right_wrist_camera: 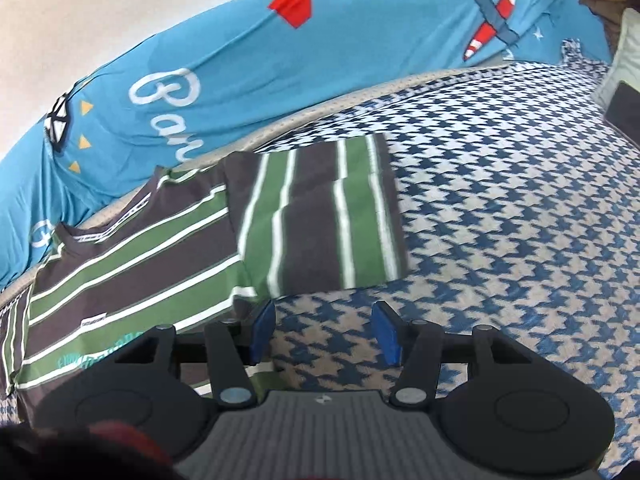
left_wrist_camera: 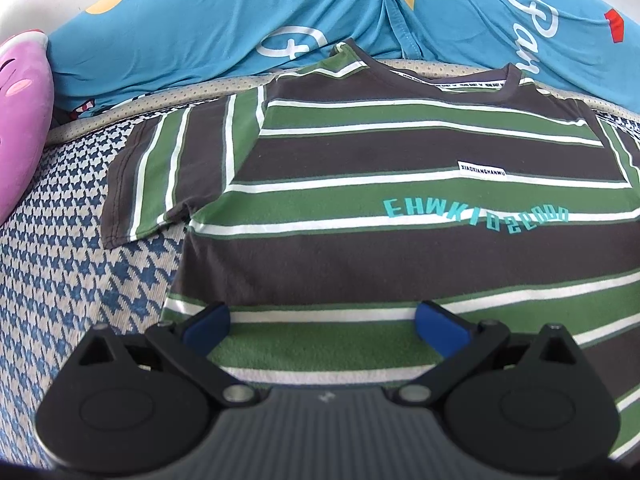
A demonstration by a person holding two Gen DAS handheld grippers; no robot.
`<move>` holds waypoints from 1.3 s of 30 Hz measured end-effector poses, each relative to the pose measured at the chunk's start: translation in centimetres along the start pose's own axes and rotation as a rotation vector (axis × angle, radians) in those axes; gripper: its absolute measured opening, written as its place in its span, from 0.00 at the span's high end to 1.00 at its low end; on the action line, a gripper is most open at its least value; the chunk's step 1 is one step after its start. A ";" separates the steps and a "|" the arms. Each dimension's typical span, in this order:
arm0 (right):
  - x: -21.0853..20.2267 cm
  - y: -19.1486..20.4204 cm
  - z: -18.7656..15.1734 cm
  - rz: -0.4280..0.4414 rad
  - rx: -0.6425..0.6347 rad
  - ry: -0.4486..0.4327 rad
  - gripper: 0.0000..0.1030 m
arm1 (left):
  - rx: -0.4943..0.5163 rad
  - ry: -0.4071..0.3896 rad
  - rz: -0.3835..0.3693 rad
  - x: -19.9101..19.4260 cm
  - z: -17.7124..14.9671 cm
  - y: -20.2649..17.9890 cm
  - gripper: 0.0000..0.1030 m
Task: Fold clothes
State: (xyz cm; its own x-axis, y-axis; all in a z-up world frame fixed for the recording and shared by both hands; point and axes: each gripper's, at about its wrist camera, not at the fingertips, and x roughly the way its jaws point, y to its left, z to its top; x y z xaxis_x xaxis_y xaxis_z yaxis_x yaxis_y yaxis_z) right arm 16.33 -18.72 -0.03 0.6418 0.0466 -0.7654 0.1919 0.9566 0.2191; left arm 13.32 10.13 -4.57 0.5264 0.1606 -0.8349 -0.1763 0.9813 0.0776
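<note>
Your left gripper (left_wrist_camera: 322, 320) and right gripper (right_wrist_camera: 324, 334) both gape empty over the green, brown and white striped T-shirt (left_wrist_camera: 360, 248), spread flat on the houndstooth bedcover (right_wrist_camera: 520, 200), its sleeve beyond your right fingers

One striped T-shirt (left_wrist_camera: 400, 256) lies spread on one houndstooth-patterned bedcover (left_wrist_camera: 80, 280), both of its two short sleeves (left_wrist_camera: 160, 176) laid out flat, one to the left and one to the right. Behind it at the far edge sit one blue printed quilt (left_wrist_camera: 200, 28) and one pink plush toy (left_wrist_camera: 20, 120) at far left. Two grippers, the left gripper (left_wrist_camera: 322, 326) and the right gripper (right_wrist_camera: 324, 332), each show two blue pads (left_wrist_camera: 212, 322).
</note>
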 end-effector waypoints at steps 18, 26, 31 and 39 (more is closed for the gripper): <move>0.6 -1.2 -0.4 -0.026 0.062 0.073 0.48 | 0.038 0.022 -0.019 -0.9 -0.9 -0.7 0.00; 0.8 0.7 -1.0 -0.074 -0.019 0.081 0.41 | 0.035 0.007 -0.014 -0.9 -1.2 -0.8 0.00; 0.2 1.3 -1.5 -0.090 -0.014 0.108 0.38 | 0.032 0.003 -0.009 -1.0 -1.2 -0.9 0.00; -1.0 -0.1 -2.2 -0.044 0.036 0.152 0.38 | 0.016 0.031 -0.006 -1.9 -1.6 -1.5 0.00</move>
State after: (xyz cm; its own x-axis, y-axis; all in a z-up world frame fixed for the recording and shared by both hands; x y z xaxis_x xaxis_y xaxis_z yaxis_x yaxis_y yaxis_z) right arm 14.06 -18.24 -0.66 0.5130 0.0509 -0.8569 0.2453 0.9479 0.2031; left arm 11.28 8.21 -3.99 0.5015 0.1513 -0.8518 -0.1595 0.9839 0.0809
